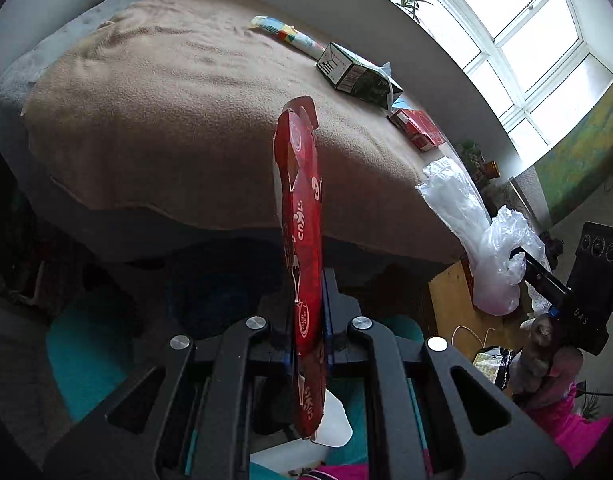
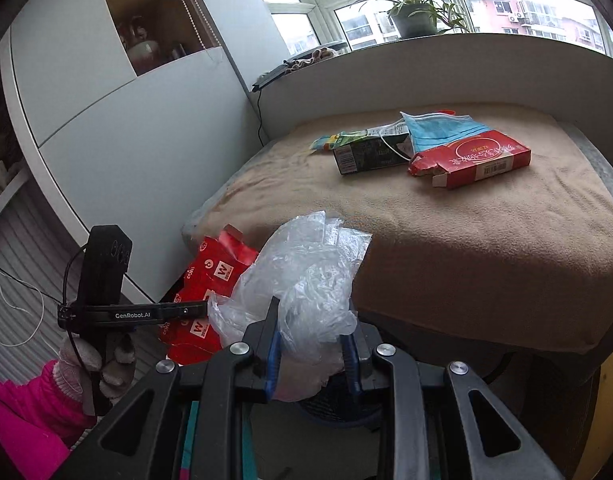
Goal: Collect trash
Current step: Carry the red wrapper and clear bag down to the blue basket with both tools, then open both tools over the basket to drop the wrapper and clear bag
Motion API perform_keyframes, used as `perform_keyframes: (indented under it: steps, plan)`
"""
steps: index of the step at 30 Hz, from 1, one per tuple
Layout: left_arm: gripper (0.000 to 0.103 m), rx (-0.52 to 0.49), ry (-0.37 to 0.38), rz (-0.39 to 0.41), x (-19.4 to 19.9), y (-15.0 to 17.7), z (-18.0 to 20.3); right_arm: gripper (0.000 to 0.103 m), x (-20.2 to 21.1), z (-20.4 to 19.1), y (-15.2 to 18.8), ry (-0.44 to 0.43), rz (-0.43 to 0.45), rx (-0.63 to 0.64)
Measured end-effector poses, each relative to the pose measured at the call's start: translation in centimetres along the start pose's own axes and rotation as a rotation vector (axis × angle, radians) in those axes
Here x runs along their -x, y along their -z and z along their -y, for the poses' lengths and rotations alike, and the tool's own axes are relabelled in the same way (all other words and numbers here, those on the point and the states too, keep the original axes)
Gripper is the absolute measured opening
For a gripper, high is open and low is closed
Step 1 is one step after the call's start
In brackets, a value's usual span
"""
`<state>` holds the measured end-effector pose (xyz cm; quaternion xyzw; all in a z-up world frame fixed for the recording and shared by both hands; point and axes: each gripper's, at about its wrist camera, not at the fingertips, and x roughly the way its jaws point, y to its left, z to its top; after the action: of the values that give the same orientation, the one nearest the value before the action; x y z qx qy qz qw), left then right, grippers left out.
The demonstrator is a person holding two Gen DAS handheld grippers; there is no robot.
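Note:
My left gripper (image 1: 308, 288) is shut on a flattened red carton (image 1: 302, 216), which stands edge-on in front of the blanket-covered platform (image 1: 178, 120). The same red carton (image 2: 210, 276) shows in the right wrist view, held by the left gripper (image 2: 194, 310) below the platform's corner. My right gripper (image 2: 310, 328) is shut on a crumpled clear plastic bag (image 2: 306, 272); the right gripper (image 1: 534, 268) and the clear plastic bag (image 1: 494, 252) also show at the platform's right edge. On the blanket lie a green carton (image 2: 370, 152), a red box (image 2: 474, 158), a blue face mask (image 2: 438, 130) and a colourful wrapper (image 1: 282, 34).
A dark round container (image 2: 338, 404) sits low under the right gripper. White cabinets (image 2: 106, 120) stand to the left of the platform. A windowsill with a potted plant (image 2: 414, 20) runs behind it. A hand in a pink sleeve (image 2: 30, 404) holds the left gripper.

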<state>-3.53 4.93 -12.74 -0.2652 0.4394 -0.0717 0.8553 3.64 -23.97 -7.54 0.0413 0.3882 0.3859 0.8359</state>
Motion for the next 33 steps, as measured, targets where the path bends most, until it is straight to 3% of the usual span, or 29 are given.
perform_keyframes:
  steps: [7, 21, 29, 33]
  plan:
    - [0.009, 0.049, 0.002, -0.109, -3.9, 2.2, -1.4, 0.026, -2.2, 0.2, 2.3, 0.003, -0.079, -0.016]
    - [0.009, 0.091, -0.100, -0.275, -12.4, 4.8, -5.8, 0.026, -8.7, 1.9, 5.5, 0.059, -0.230, -0.045]
    - [0.009, 0.103, -0.161, -0.299, -15.8, 4.9, -6.3, 0.026, -12.2, 3.1, 6.4, 0.096, -0.286, -0.070]
    - [0.014, 0.112, -0.186, -0.296, -16.2, 4.4, -7.0, 0.031, -13.7, 3.7, 6.6, 0.101, -0.294, -0.077]
